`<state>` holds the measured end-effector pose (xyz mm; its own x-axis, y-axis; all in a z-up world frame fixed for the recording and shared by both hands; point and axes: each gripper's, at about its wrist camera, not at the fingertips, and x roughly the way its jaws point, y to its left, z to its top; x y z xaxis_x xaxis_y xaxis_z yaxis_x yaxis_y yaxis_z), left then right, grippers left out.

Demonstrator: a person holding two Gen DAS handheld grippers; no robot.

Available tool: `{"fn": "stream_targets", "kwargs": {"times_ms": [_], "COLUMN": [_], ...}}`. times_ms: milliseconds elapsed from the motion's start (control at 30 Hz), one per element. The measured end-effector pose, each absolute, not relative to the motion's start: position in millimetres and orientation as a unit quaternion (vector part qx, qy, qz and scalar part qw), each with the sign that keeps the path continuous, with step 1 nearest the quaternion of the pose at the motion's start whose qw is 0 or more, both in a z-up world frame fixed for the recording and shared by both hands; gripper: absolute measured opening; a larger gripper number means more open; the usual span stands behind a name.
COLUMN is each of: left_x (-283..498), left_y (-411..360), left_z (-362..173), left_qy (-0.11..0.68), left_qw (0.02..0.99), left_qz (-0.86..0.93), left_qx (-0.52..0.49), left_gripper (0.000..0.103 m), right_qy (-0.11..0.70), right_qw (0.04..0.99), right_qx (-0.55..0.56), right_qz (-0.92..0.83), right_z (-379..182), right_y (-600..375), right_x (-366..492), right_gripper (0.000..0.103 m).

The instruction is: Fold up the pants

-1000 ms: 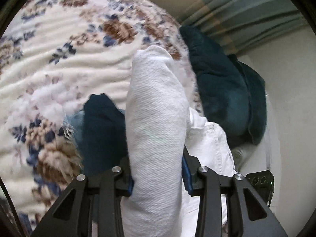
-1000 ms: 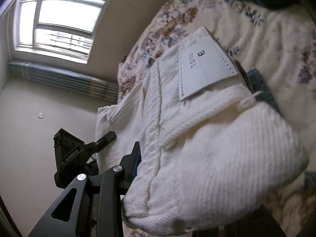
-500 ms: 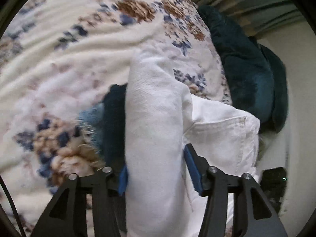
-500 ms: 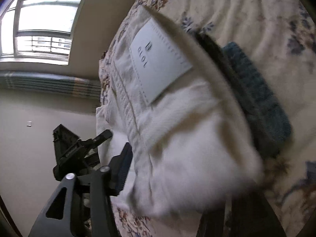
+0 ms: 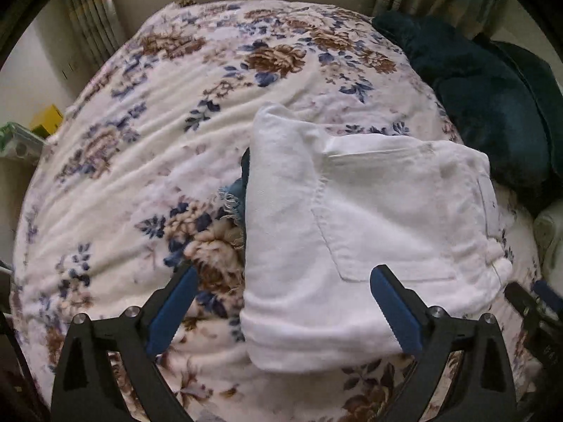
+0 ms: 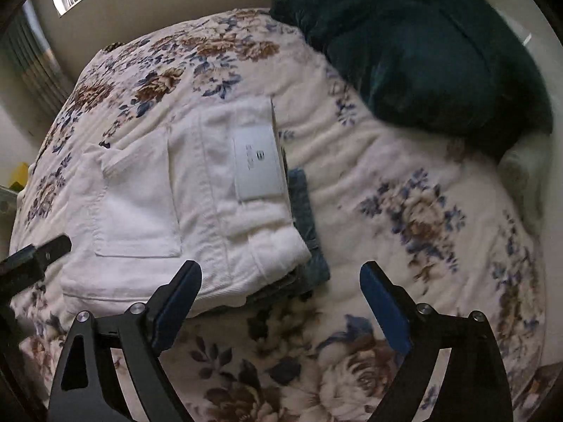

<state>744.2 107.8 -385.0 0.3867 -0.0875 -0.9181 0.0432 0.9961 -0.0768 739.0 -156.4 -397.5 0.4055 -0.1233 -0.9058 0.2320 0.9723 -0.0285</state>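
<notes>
The white pants (image 5: pixel 369 232) lie folded into a thick, squarish bundle on the bed, resting on a plush floral blanket (image 5: pixel 140 133) of cream pile with brown and blue blossoms. The cloth is a heavy ribbed twill, soft at the rounded fold edges; a stitched patch pocket (image 5: pixel 394 218) faces up, and in the right wrist view a pale rectangular label (image 6: pixel 258 163) sits by the waistband. The bundle lies on top of a stack of blue denim (image 6: pixel 309 228), which sticks out along one side, a frayed hem (image 5: pixel 230 200) showing in the left view. A dark teal velvety cushion (image 6: pixel 440 63) is heaped at the far side of the bed, apart from the pants.

The left tool (image 5: pixel 283 307) is released, its blue-padded fingers spread wide over the bundle's near edge and gripping nothing. The right tool (image 6: pixel 279 304) is likewise spread, empty, near the pants' corner above the blanket.
</notes>
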Motion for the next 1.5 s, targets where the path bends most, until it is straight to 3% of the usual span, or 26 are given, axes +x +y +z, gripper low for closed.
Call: {"fn": "stream_targets", "kwargs": {"times_ms": [600,1500], "left_x": [639,321], "left_y": [84,63], "left_z": [-249,-33], "left_qy": [0.486,0.382], "left_qw": [0.874,0.923], "left_qz": [-0.006,0.036], "left_qx": [-0.003,-0.020], "left_gripper": [0.100,0.100], "right_qy": [0.492,0.392], "right_qw": [0.865,0.920], "right_qx": [0.036,0.014], "right_qz": [-0.087,-0.031], "right_z": [-246,31], "right_y": [-151,-184], "right_x": [641,281], "right_gripper": [0.094,0.095]}}
